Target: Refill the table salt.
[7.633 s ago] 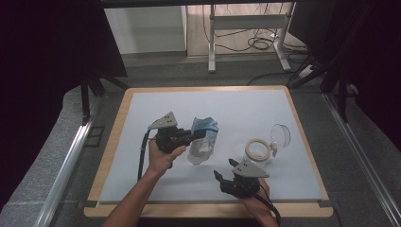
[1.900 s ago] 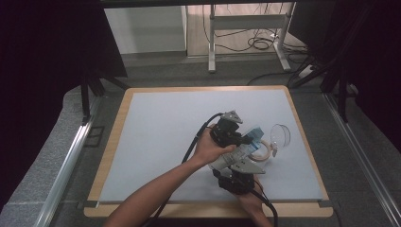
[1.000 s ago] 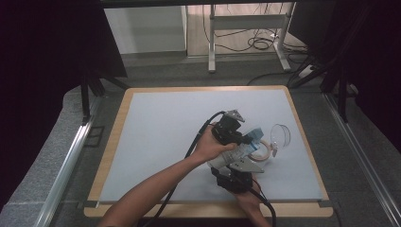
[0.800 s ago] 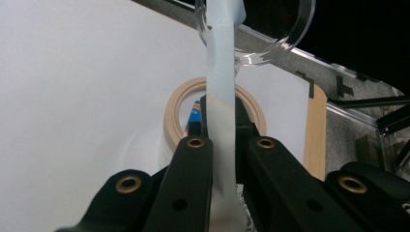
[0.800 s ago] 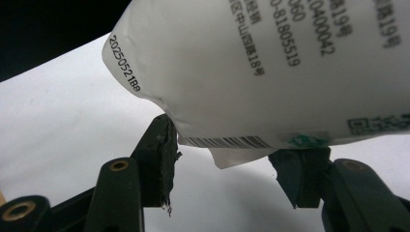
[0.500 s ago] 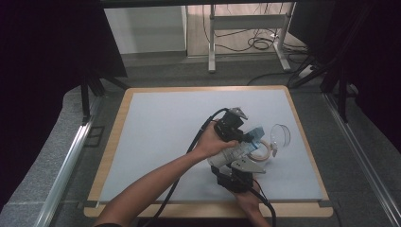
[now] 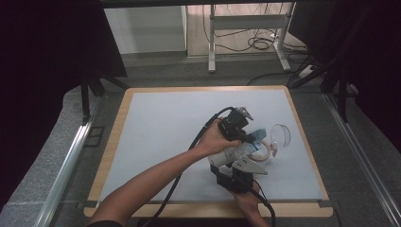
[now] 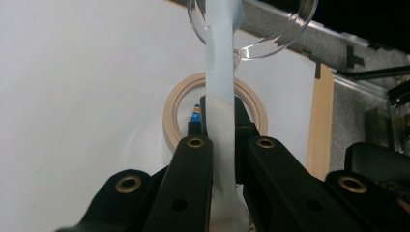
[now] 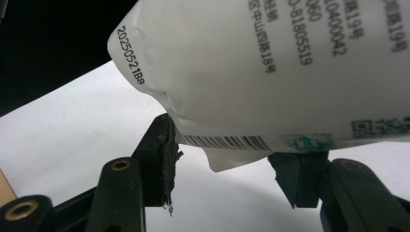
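The pouch [image 7: 236,152], judged soft, light and crushable, was held above the mat [image 7: 156,132] over the tape roll [image 8: 180,104]. The left gripper [image 8: 220,130] was pinched on its flat sealed edge, the best hold; the right gripper [image 9: 232,150] stood spread beneath its bottom seam. Open mat lay leftward; a clear lid [image 7: 281,135] sat close.

tape ring [image 7: 265,147] left of clear lid [image 7: 281,135], on mat [image 7: 156,127]

black jaws, brass screws, blk cable [image 7: 176,176]
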